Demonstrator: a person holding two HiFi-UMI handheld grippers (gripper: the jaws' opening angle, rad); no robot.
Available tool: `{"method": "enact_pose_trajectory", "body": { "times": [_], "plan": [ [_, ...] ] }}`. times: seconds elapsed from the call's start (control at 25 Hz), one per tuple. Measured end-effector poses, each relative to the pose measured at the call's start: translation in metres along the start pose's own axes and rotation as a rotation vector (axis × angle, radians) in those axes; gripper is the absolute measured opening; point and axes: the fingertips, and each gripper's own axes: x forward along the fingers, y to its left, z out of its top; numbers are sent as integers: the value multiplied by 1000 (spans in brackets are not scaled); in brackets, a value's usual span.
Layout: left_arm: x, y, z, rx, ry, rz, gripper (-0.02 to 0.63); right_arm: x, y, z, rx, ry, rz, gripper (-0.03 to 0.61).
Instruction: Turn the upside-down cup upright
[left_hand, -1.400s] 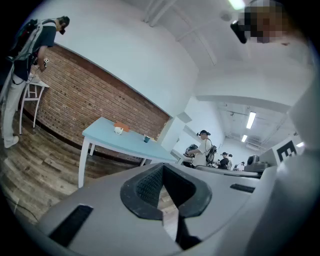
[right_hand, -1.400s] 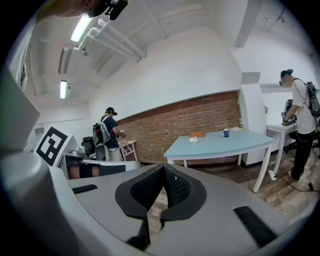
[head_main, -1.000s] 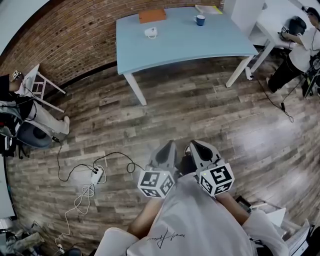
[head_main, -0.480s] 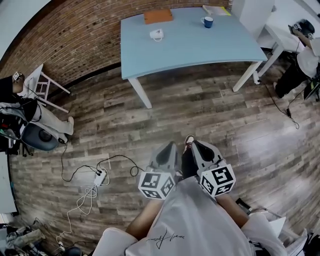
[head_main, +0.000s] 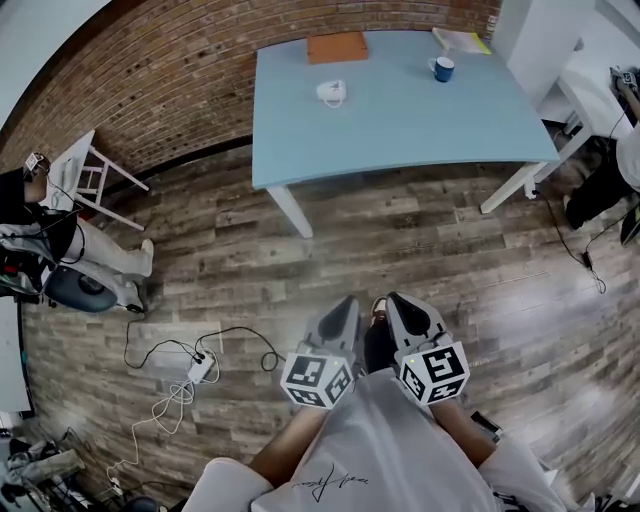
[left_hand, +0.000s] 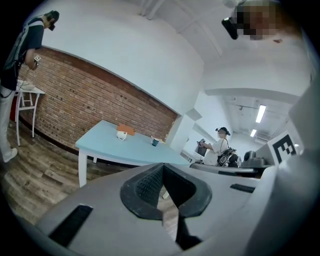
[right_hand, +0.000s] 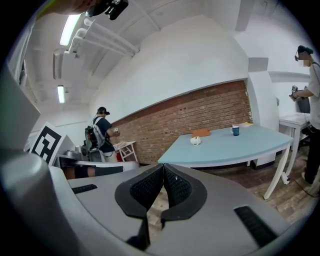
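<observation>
- The left gripper (head_main: 343, 308) and the right gripper (head_main: 403, 305) are held close in front of the person's body, side by side, above the wooden floor (head_main: 430, 240).
- In the left gripper view the two jaws are together, the ribbed pads (left_hand: 148, 186) meet at the tip, and nothing is between them.
- In the right gripper view it is the same: the jaws are closed on each other and hold nothing.
- The white cup (head_main: 332, 92) stands on the light blue table (head_main: 400, 130), well apart from both grippers, in the part of the table near the brick wall (head_main: 170, 80).
- The cup has a handle at its side. It seems to stand with the mouth down, but it is too small in every view to be sure.
- An orange flat object (head_main: 337, 46), maybe a book, lies behind the cup at the table's far edge.
- A blue mug (head_main: 443, 68) stands upright, to the right of the white cup and apart from it.
- A yellowish paper or booklet (head_main: 462, 40) lies just beside the blue mug, at the far right corner.
- On the floor at the left lies a white power strip (head_main: 200, 368) with cables.
</observation>
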Motion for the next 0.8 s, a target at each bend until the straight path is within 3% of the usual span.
{"method": "enact_pose_trajectory", "body": {
  "times": [0.28,0.8],
  "plan": [
    [65,15,17,-37,14,9,9,55,-39,19,59,34,75,21],
    [155,25,31,-48,82,27,9,103,-121,42,119,45,48,21]
  ]
}}
